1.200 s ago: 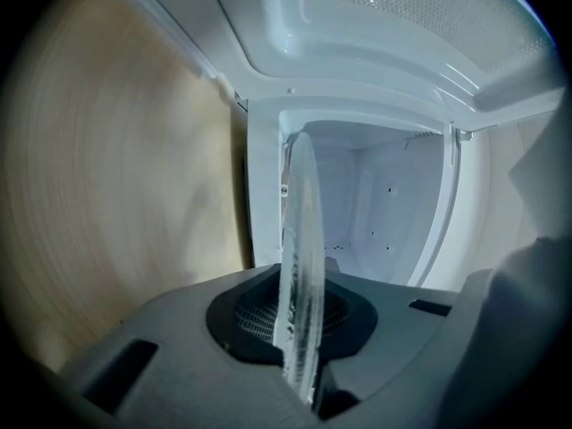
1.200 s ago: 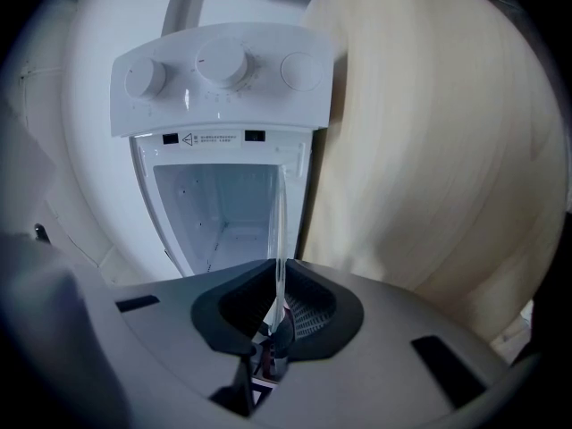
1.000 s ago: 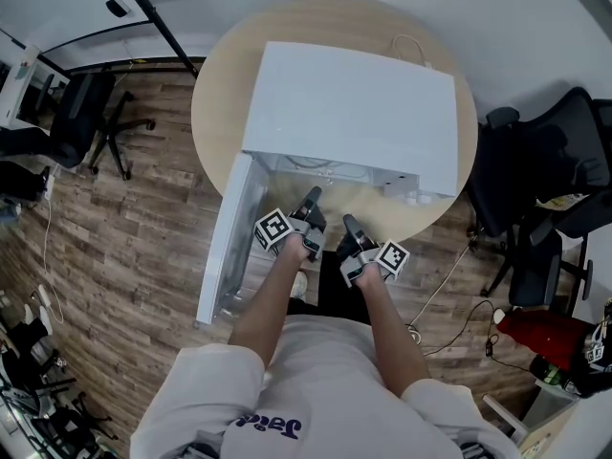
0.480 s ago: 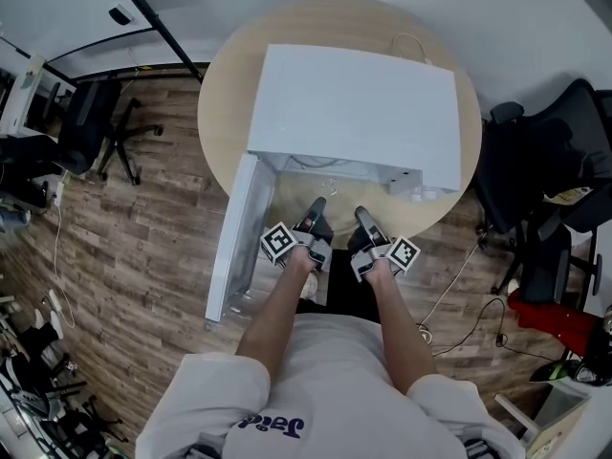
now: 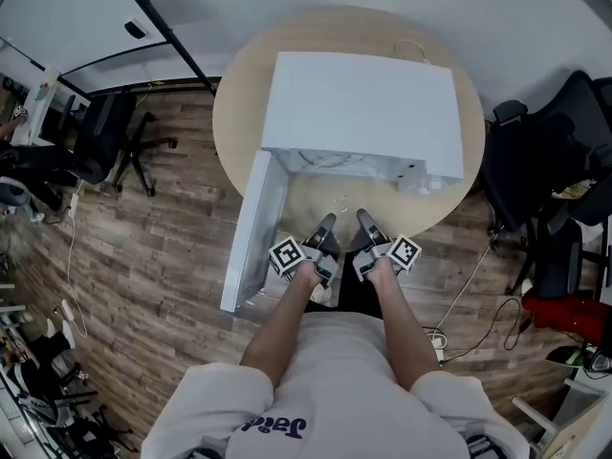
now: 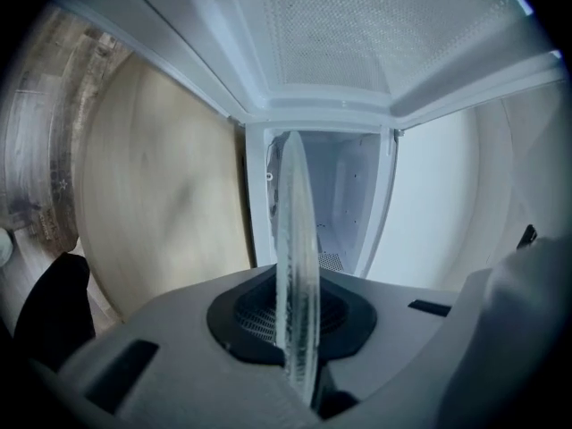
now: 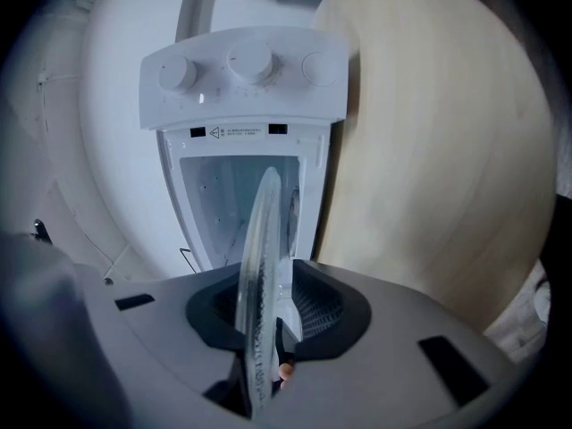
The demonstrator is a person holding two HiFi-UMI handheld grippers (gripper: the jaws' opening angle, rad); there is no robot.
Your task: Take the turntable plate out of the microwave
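The white microwave stands on a round wooden table with its door swung open to the left. The clear glass turntable plate hangs in front of the opening, over the table's near edge. My left gripper is shut on its rim; in the left gripper view the plate stands edge-on between the dark pads of this gripper. My right gripper has the plate between its jaws, which are closing, with a gap still showing at one pad.
Office chairs stand left and right of the table. Cables trail over the wood floor at the right. The control panel with its knobs shows beside the open cavity.
Both grippers have drawn back from the microwave's opening toward the person, and the plate has come out with them over the table's near edge.
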